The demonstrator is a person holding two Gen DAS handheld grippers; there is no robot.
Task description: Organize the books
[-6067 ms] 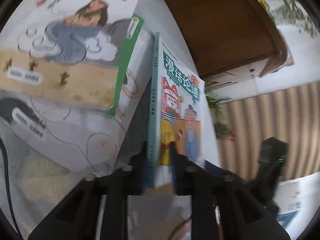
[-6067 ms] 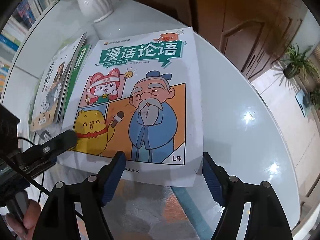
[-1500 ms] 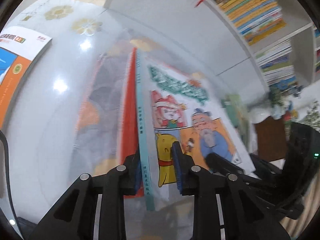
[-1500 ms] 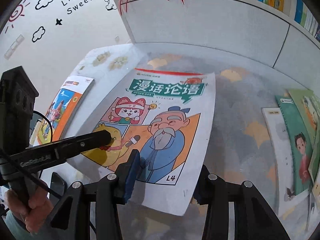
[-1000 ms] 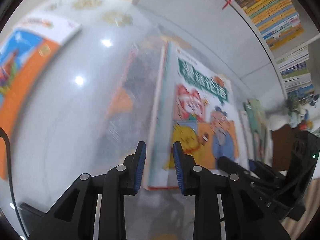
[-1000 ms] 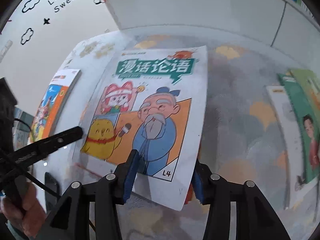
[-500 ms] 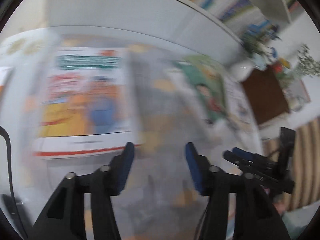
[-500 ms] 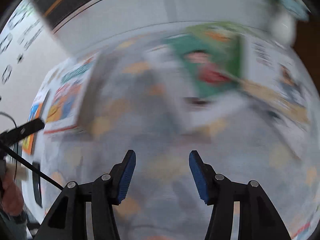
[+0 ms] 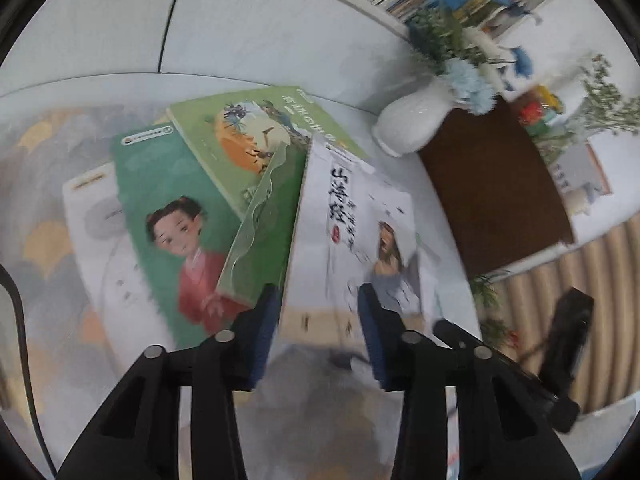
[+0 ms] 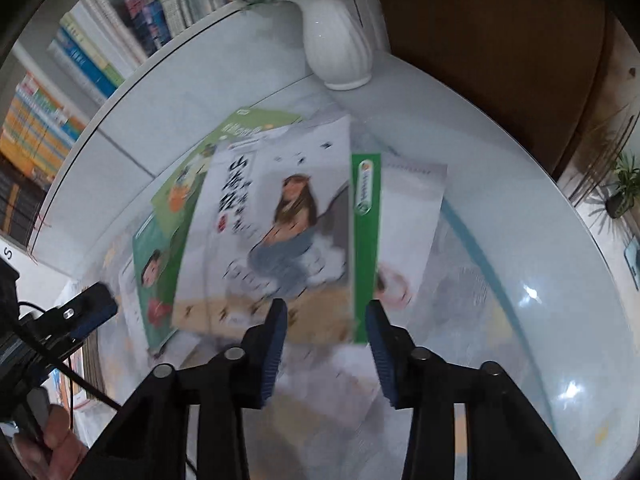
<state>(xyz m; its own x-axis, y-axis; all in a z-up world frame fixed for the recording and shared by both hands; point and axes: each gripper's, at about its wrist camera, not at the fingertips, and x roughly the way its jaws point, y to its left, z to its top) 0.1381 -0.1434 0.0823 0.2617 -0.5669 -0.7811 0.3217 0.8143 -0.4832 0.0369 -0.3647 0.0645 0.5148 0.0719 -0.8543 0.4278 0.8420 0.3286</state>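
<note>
Books lay in a loose, overlapping pile on the white round table (image 10: 540, 216), toward its far edge near the white vase (image 10: 340, 40) of blue flowers. On top you had the white book with the long-haired figure (image 10: 280, 208), its near edge over a green-spined white book (image 10: 404, 216) on one side and the green book with the child in red (image 9: 176, 216) on the other; a light green book with an orange scene (image 9: 248, 136) sat tilted across that one, closer to the wall. Your left gripper (image 9: 318, 320) hung over the near edge of the white book, its blue pads spread and gripping nothing after just narrowing. Your right gripper (image 10: 326, 324) hovered at the same near edge, jaws likewise apart and empty, having just been closing too. Both views were blurred, so whether any pad touched the cover could not be told. Shelved books (image 10: 60, 92) lined the bookcase behind the table.
</note>
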